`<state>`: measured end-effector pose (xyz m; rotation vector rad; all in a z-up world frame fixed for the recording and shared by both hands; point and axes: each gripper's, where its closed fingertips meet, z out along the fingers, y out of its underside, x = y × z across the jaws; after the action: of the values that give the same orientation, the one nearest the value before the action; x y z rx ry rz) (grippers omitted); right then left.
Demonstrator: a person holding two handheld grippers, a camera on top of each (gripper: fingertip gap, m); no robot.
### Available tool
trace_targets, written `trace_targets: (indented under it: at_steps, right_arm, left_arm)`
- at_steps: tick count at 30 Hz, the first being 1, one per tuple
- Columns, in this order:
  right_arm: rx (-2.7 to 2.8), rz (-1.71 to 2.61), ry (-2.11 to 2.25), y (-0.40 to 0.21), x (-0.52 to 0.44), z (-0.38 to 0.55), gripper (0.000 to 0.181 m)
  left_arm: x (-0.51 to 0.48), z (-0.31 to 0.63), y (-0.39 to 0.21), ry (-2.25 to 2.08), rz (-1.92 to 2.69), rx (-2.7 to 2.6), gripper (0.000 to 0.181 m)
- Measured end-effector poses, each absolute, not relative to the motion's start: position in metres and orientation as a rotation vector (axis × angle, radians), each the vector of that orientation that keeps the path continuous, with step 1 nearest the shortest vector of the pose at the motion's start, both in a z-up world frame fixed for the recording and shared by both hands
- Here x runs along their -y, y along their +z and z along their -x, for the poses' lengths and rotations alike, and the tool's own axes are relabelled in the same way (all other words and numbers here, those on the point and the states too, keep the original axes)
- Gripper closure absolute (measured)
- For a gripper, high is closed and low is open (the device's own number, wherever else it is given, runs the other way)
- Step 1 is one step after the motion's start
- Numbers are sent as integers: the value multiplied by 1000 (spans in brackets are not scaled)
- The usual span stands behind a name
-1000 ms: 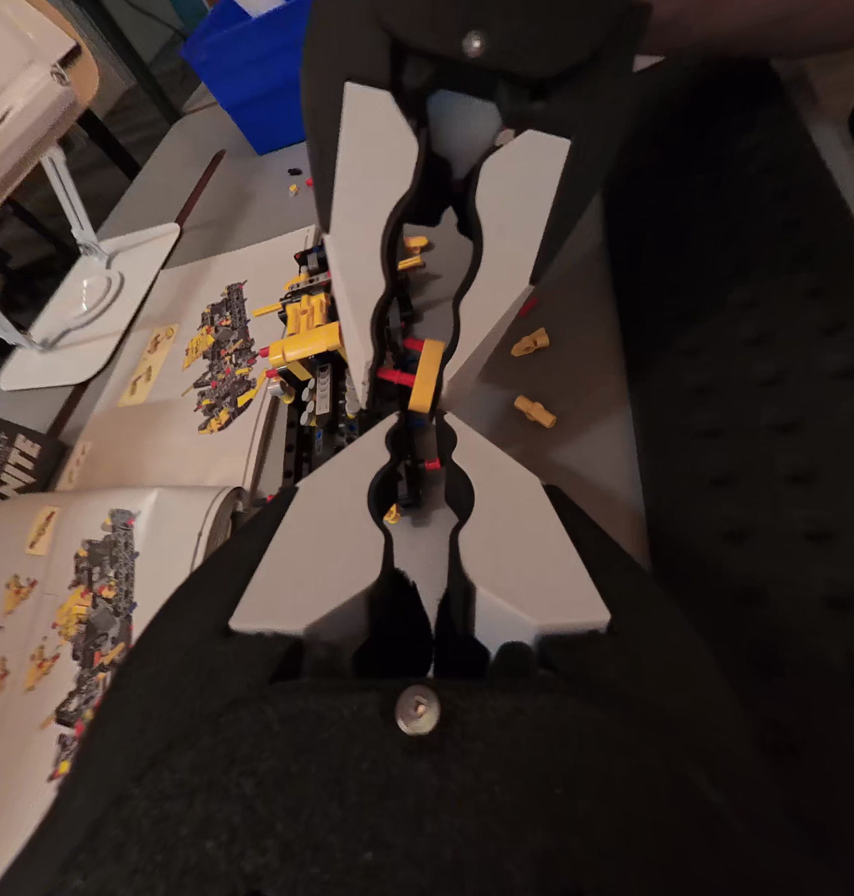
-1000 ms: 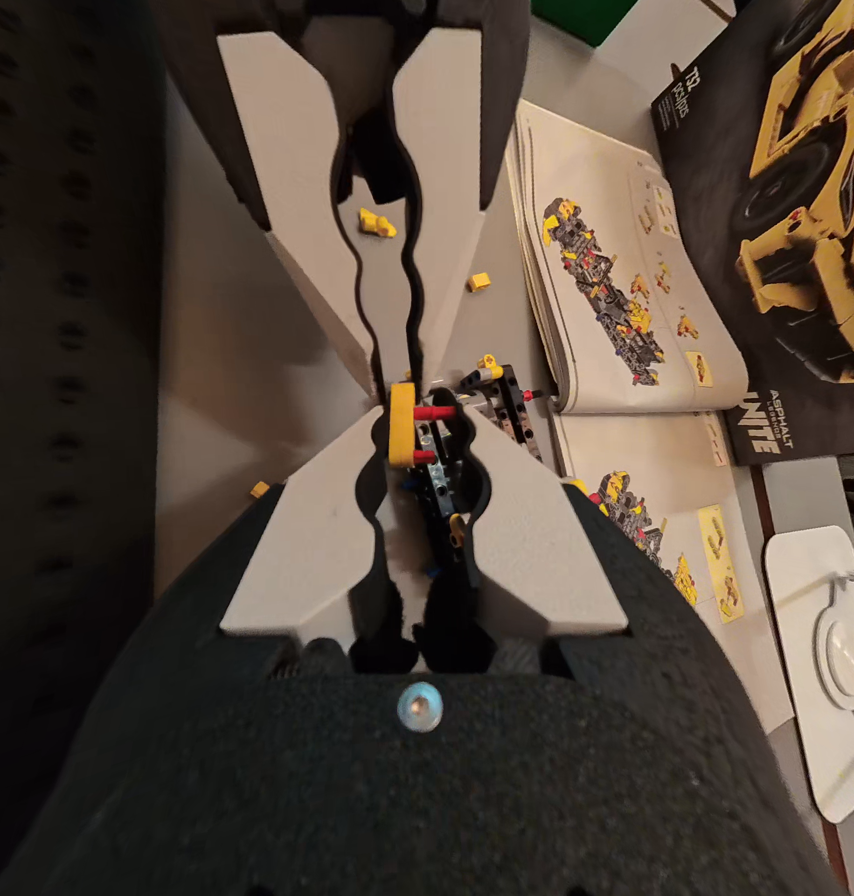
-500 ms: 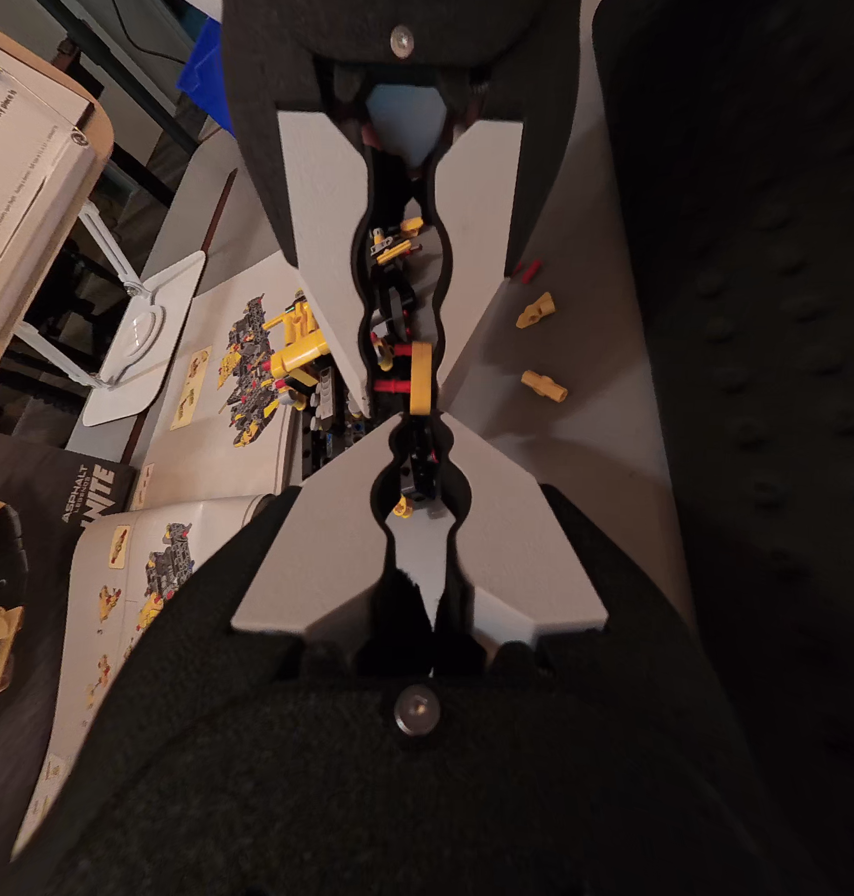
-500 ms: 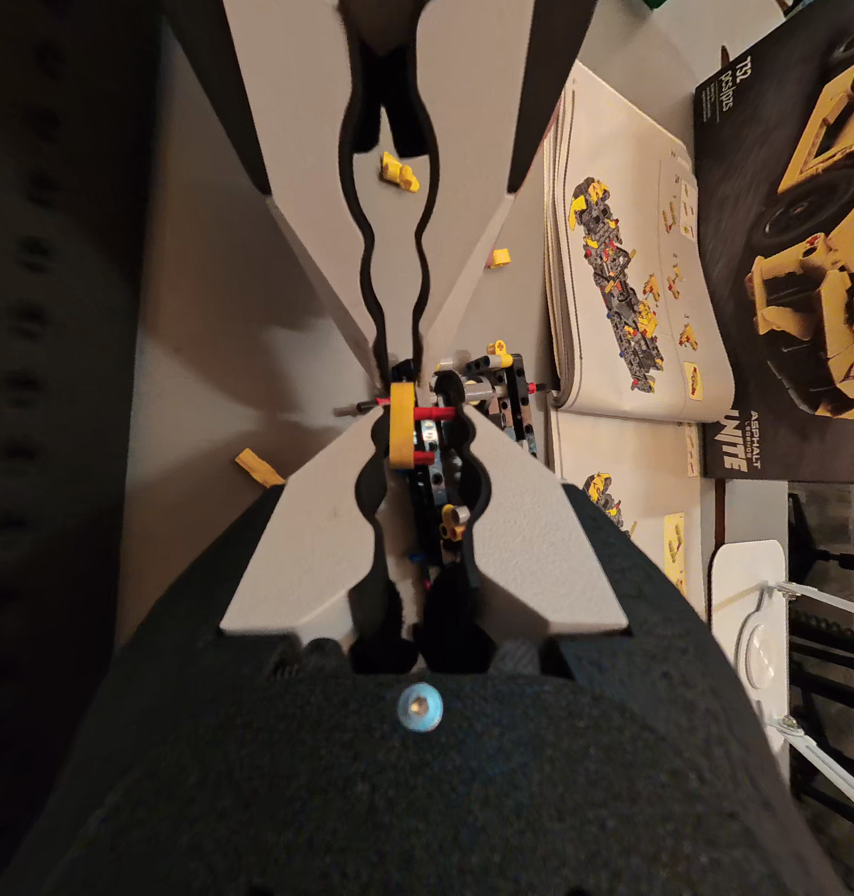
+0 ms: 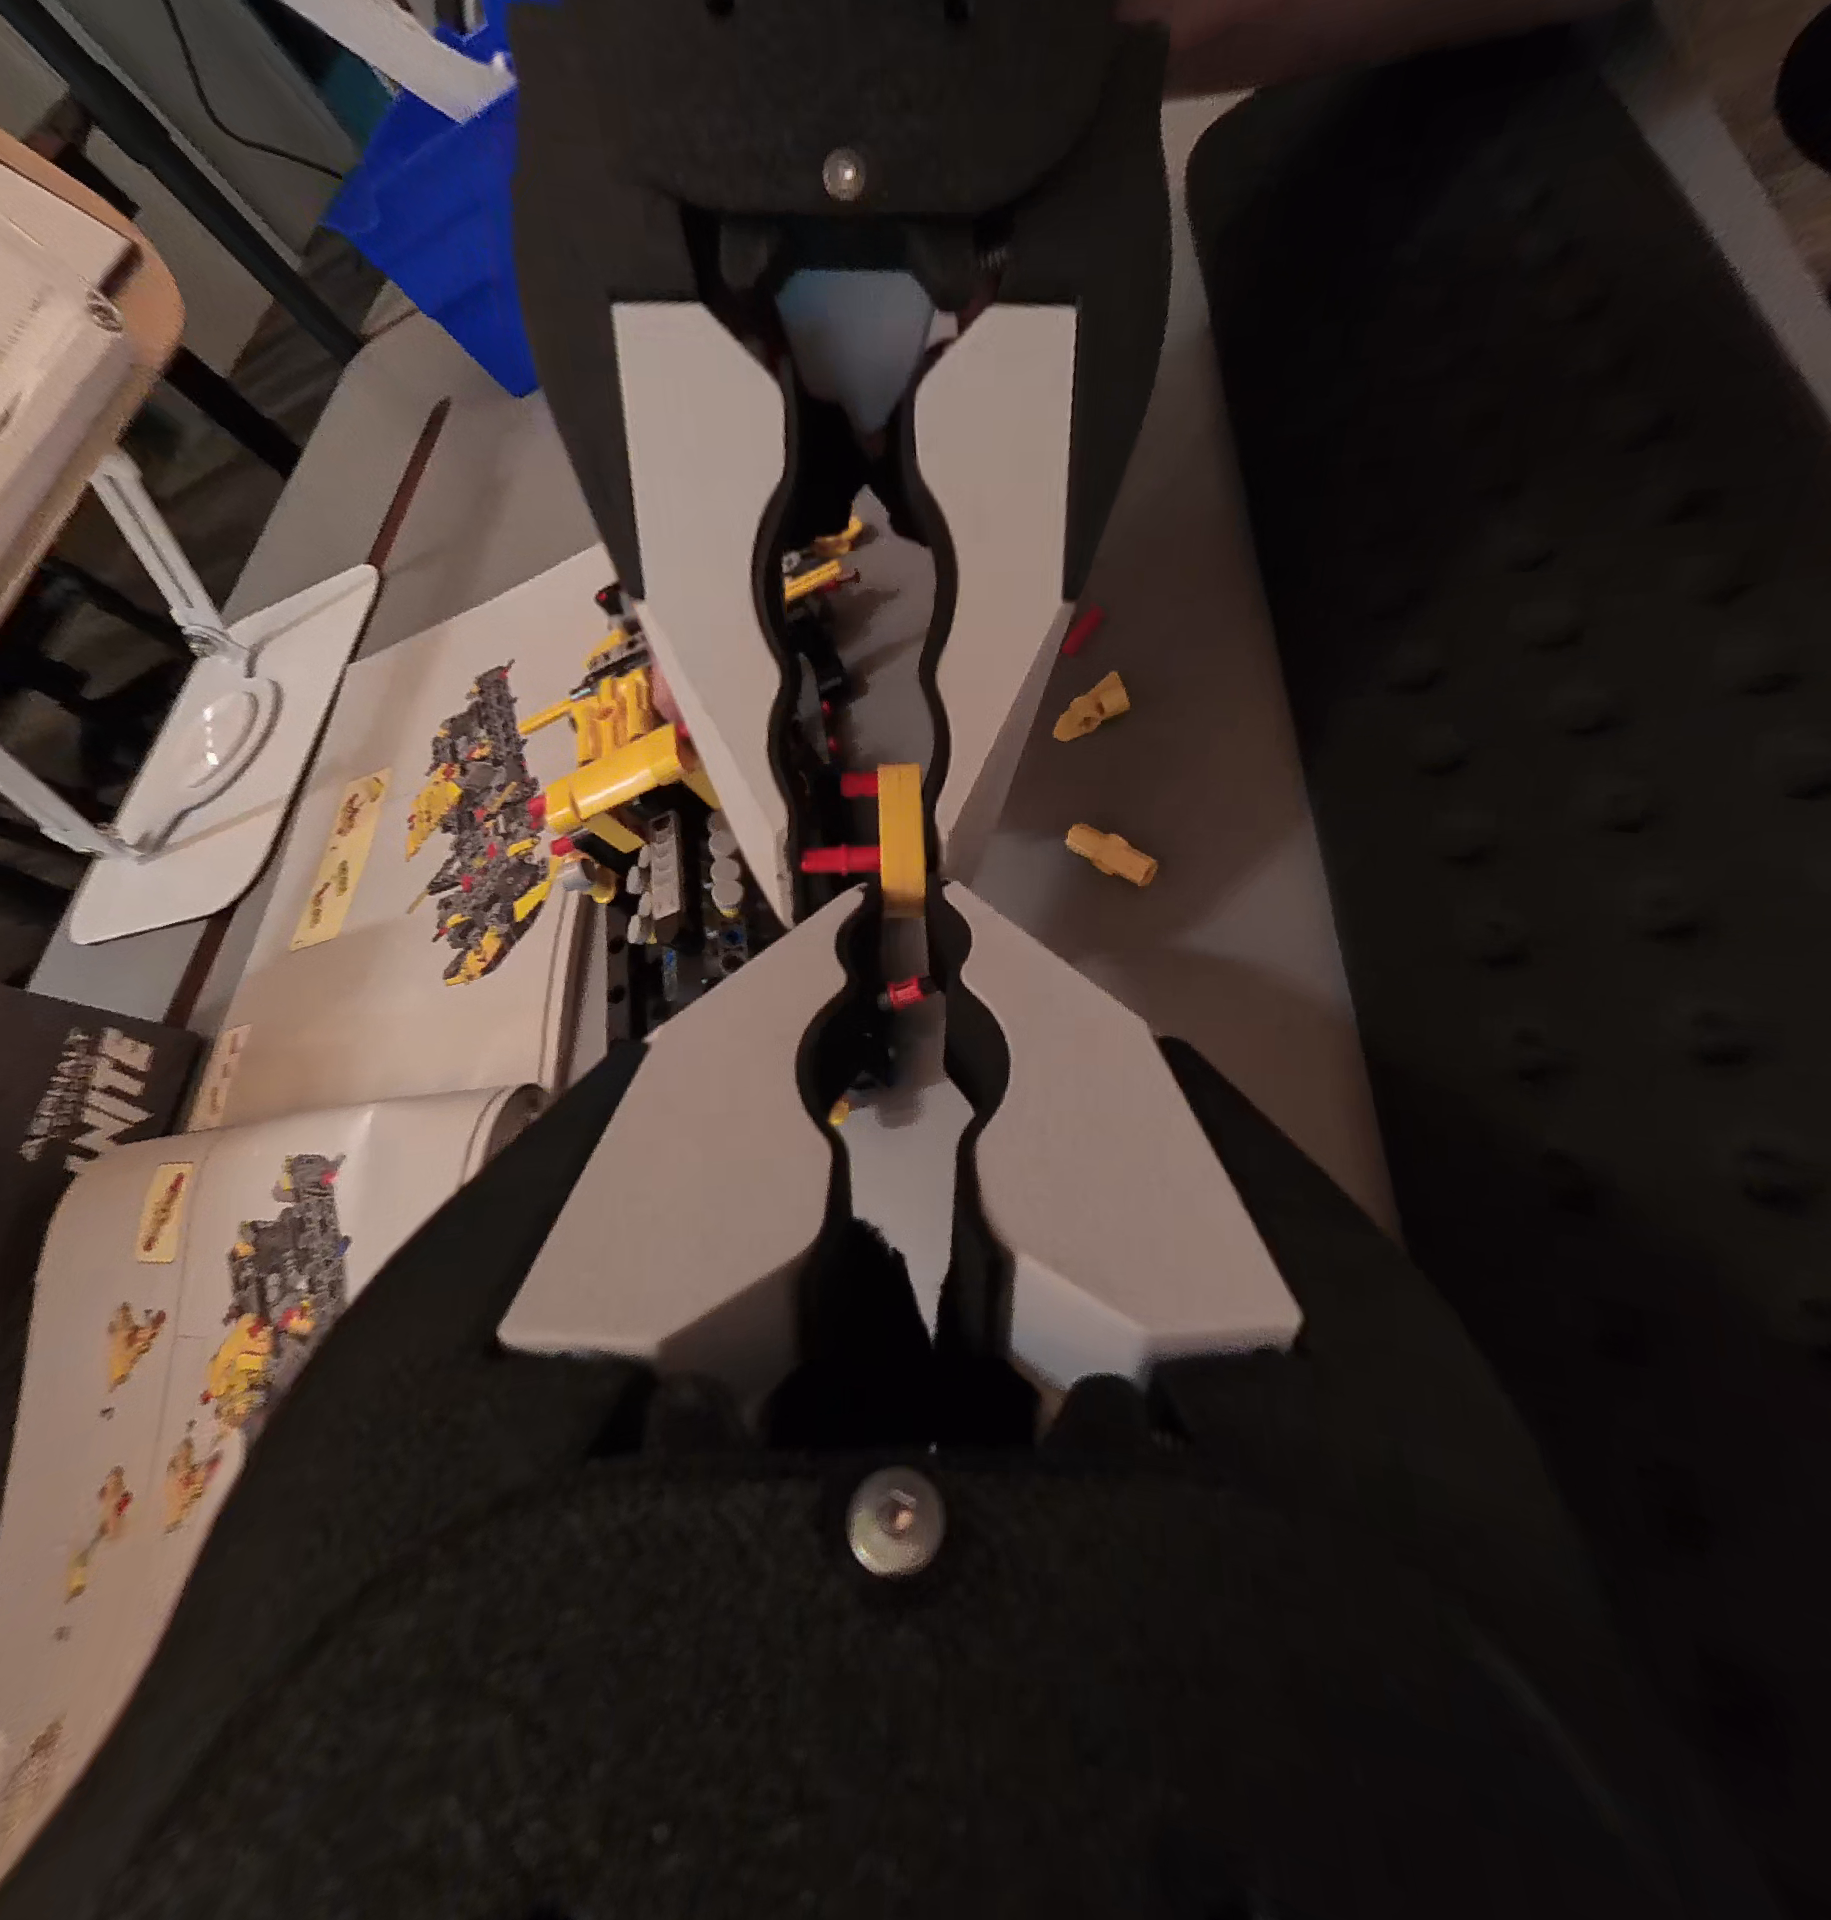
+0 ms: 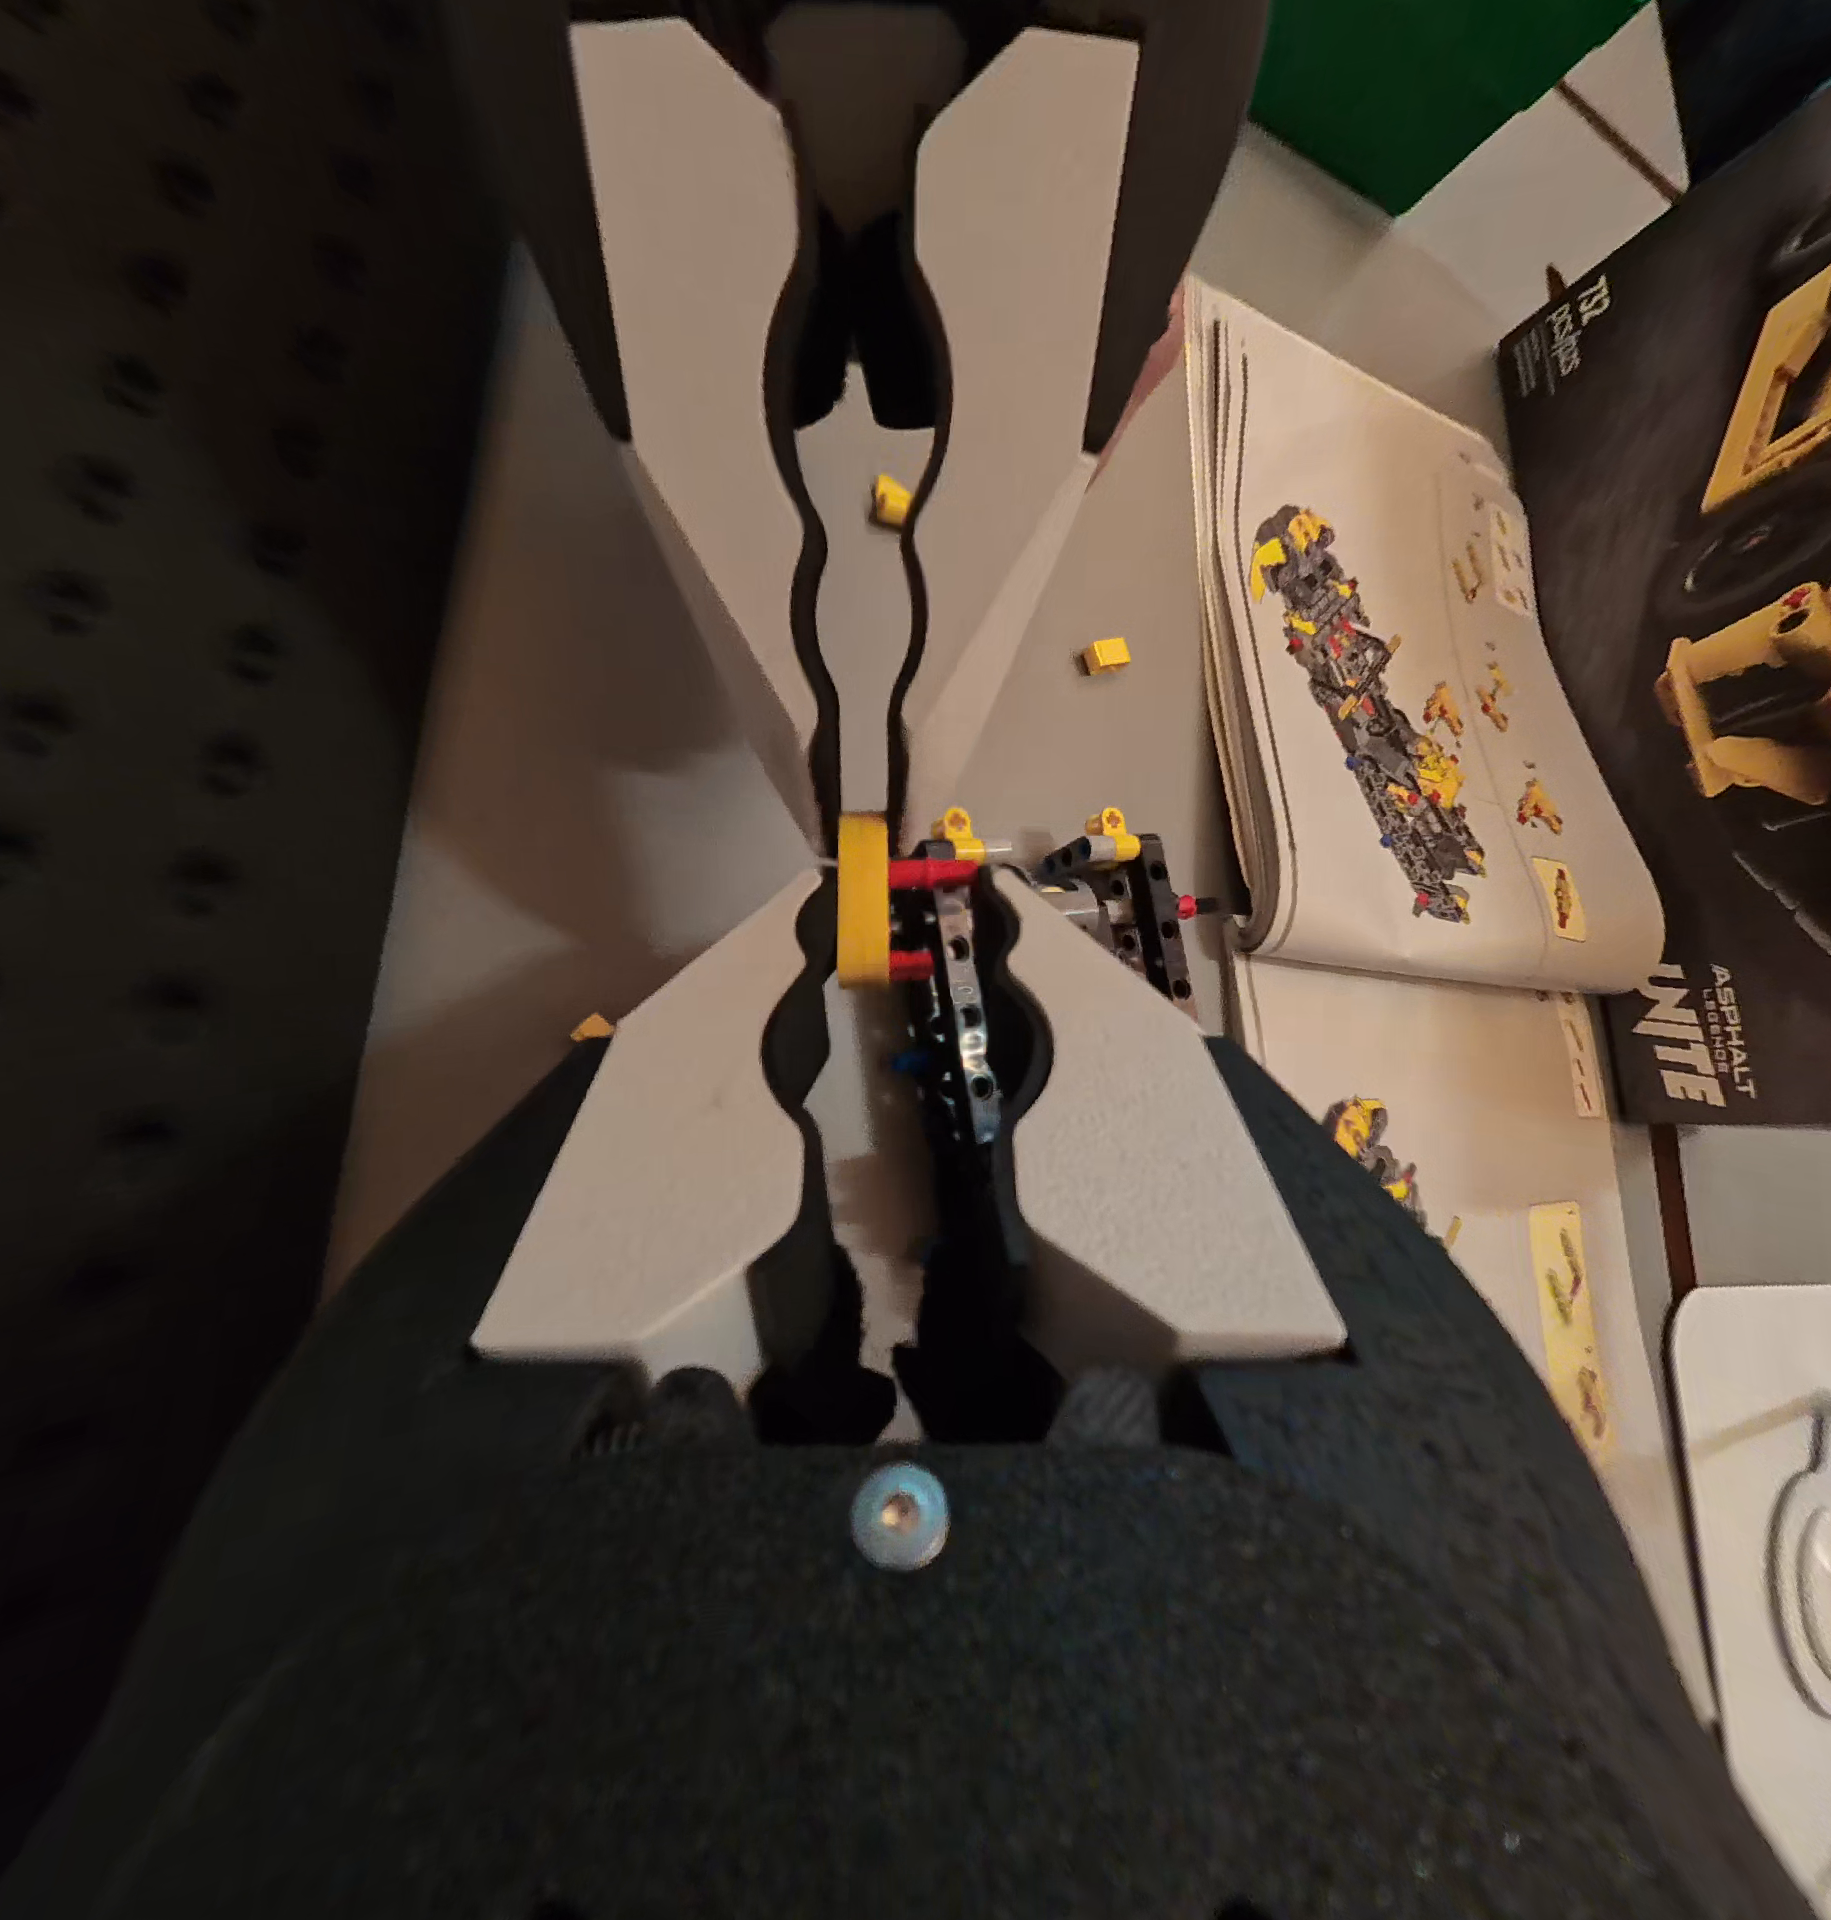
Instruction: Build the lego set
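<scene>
Entry: pin-beam fitting, both grippers tip to tip above the desk (image 5: 1233,935).

The yellow beam (image 5: 900,831), carrying two red pins (image 5: 838,858), sat at the meeting point of the two sets of jaws. Your left gripper (image 5: 895,909) pinched it by one end, jaws nearly closed. The pins pointed at the black and grey chassis (image 6: 958,1023). That chassis lay between the jaws of your right gripper (image 6: 906,878), which stood at a narrow gap and appeared to clamp it. Its far end reached toward the instruction booklet (image 6: 1358,623).

Judgement on the step: you were pressing the pins into the chassis holes. To do it well, you needed the beam square to the grey strip so both pins entered together. The push had to run straight along the pins, with the right gripper bracing against it. A pinch at one end only could let the beam pivot, so a slow push was advisable.

Surroundings: loose yellow pieces (image 5: 1093,707) lay on the desk beside the work, and the set's box (image 6: 1721,520) lay past the booklet.

Against half a second earlier, the beam held the same place at the tips. The pins looked no deeper, as far as I could tell. Both views had swung, and the blue bin (image 5: 443,229) showed larger in the left wrist view.
</scene>
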<state>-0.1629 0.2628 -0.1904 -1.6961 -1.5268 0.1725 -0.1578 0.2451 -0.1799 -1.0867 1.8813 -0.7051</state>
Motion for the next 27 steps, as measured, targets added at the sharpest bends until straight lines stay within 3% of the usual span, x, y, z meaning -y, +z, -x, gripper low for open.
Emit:
trace_targets:
  at_steps: [11,16,27]
  right_arm:
    - [1574,1601,257,-191,-252,166,159]
    - [1541,1584,269,-189,-256,169,147]
    - [1531,1560,306,-186,-254,173,158]
  left_arm:
    - [-241,167,-189,-745,1101,-1975,174]
    - [-240,169,-189,-756,1090,-1988,174]
    - [-242,168,-187,-745,1060,-1981,174]
